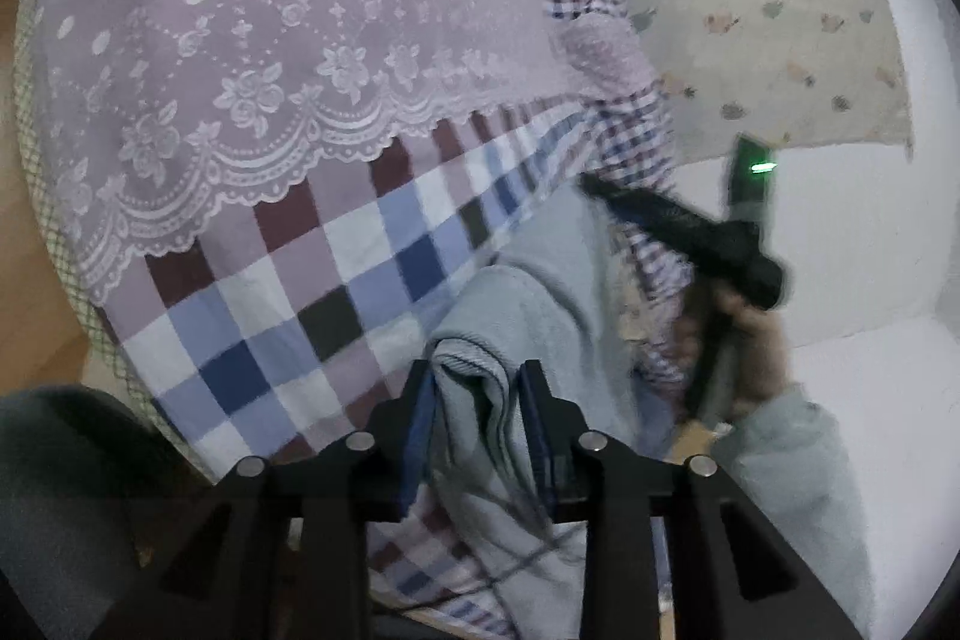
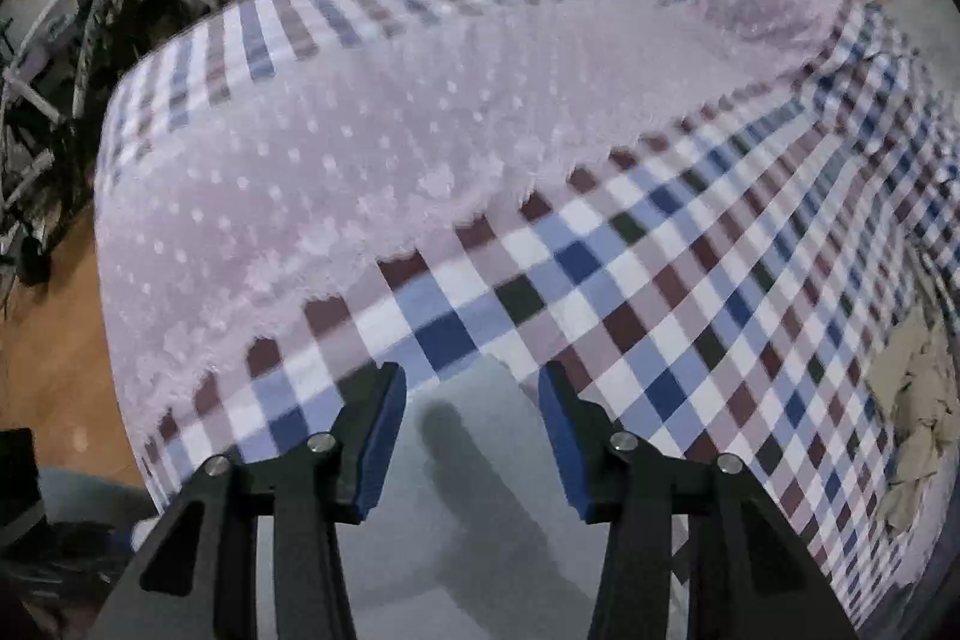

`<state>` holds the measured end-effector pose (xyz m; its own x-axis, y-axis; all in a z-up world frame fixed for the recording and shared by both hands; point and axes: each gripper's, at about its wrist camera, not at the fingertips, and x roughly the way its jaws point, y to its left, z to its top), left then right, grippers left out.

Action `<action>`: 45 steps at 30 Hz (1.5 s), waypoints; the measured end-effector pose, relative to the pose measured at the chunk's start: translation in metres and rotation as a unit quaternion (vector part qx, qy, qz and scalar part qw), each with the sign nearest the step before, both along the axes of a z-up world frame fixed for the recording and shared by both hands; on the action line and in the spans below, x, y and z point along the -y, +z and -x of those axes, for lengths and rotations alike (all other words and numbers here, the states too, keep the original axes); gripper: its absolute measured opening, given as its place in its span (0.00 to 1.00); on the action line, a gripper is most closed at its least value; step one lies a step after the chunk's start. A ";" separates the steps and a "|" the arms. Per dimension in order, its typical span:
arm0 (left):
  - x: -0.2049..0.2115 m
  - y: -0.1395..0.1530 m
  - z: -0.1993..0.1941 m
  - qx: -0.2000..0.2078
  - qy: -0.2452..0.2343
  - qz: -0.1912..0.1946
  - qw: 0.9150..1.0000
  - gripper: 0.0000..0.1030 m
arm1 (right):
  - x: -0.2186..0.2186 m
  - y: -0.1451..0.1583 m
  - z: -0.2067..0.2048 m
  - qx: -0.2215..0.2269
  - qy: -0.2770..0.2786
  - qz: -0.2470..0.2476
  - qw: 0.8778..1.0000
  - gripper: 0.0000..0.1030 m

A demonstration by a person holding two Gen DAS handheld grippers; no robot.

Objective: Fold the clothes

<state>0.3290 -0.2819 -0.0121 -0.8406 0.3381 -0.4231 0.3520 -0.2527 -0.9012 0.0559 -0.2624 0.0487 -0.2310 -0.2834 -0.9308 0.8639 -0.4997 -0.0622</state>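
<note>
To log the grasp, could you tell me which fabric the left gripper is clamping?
The pale blue garment bunched between the left gripper pads, not the lace or the checked sheet.

A lace cover (image 1: 252, 40) lies over the checked sheet (image 2: 690, 292) on the bed; bicycles (image 2: 90, 10) stand beside it.

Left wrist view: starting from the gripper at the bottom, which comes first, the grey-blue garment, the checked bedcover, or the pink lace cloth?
1. Grey-blue garment: bunched between the left gripper fingers.
2. Checked bedcover: just beyond, left.
3. Pink lace cloth: farthest, draped above.
</note>
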 end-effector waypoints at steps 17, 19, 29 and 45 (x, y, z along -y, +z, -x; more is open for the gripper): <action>0.004 -0.007 -0.015 0.058 0.062 0.025 0.996 0.00 | 0.020 0.011 -0.004 -0.119 0.012 -0.032 0.992 0.10; 0.006 -0.006 -0.015 0.054 0.058 0.025 0.997 0.00 | 0.019 0.006 0.008 -0.122 -0.016 -0.032 0.992 0.11; -0.006 0.009 -0.009 -0.025 0.004 0.013 1.000 0.43 | -0.003 0.039 -0.010 -0.133 -0.071 0.054 0.987 0.50; -0.015 -0.007 0.032 -0.029 -0.041 -0.029 0.998 0.70 | -0.325 0.058 -0.148 -0.107 -0.236 0.252 0.932 0.62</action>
